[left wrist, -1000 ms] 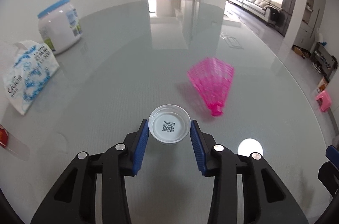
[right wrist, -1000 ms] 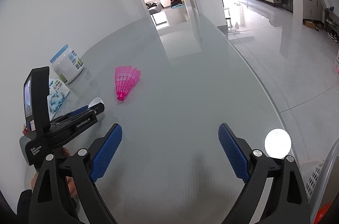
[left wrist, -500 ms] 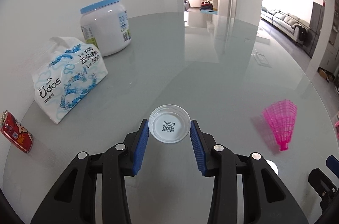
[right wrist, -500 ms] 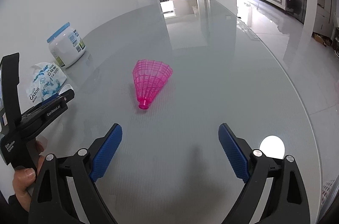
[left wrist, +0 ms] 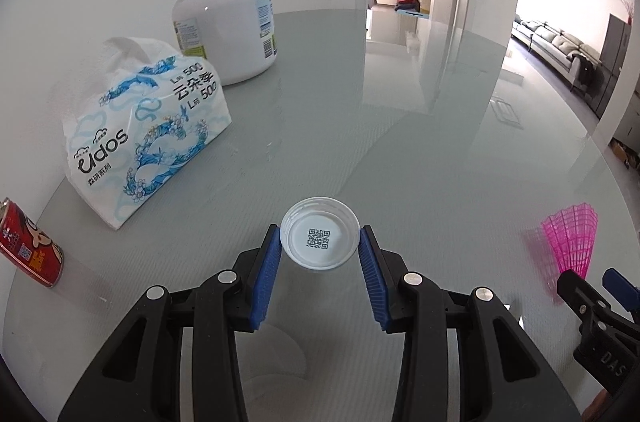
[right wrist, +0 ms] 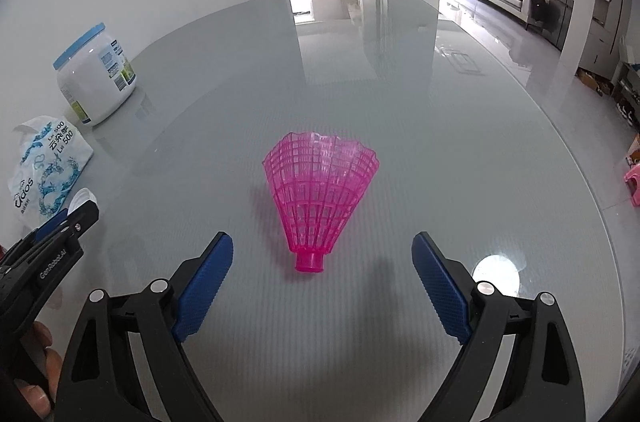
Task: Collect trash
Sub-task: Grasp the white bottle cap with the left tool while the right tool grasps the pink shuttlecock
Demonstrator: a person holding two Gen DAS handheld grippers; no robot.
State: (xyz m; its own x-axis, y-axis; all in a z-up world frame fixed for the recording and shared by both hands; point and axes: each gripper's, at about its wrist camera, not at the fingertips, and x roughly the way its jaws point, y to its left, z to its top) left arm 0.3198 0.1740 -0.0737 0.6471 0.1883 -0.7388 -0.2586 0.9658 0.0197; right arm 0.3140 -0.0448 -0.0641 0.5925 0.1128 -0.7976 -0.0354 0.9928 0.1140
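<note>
The left gripper (left wrist: pixel 320 254) is carrying a white cap (left wrist: pixel 320 239), its jaws clenched on the rim, so one piece of trash is already picked up. The right gripper (right wrist: pixel 322 262) is hovering with jaws spread wide and empty; the pink shuttlecock (right wrist: pixel 320 198) is lying on the table (right wrist: pixel 440 162) just ahead, between them. A red can (left wrist: pixel 30 248) is lying far left of the left jaws. No bin is showing, so most collecting remains.

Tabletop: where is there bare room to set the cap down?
The widest bare patch of glass table runs from the pink shuttlecock skirt to the far edge. Another lies between it and the tissue pack. The wall side is crowded: white jar, tissue pack, red can.
</note>
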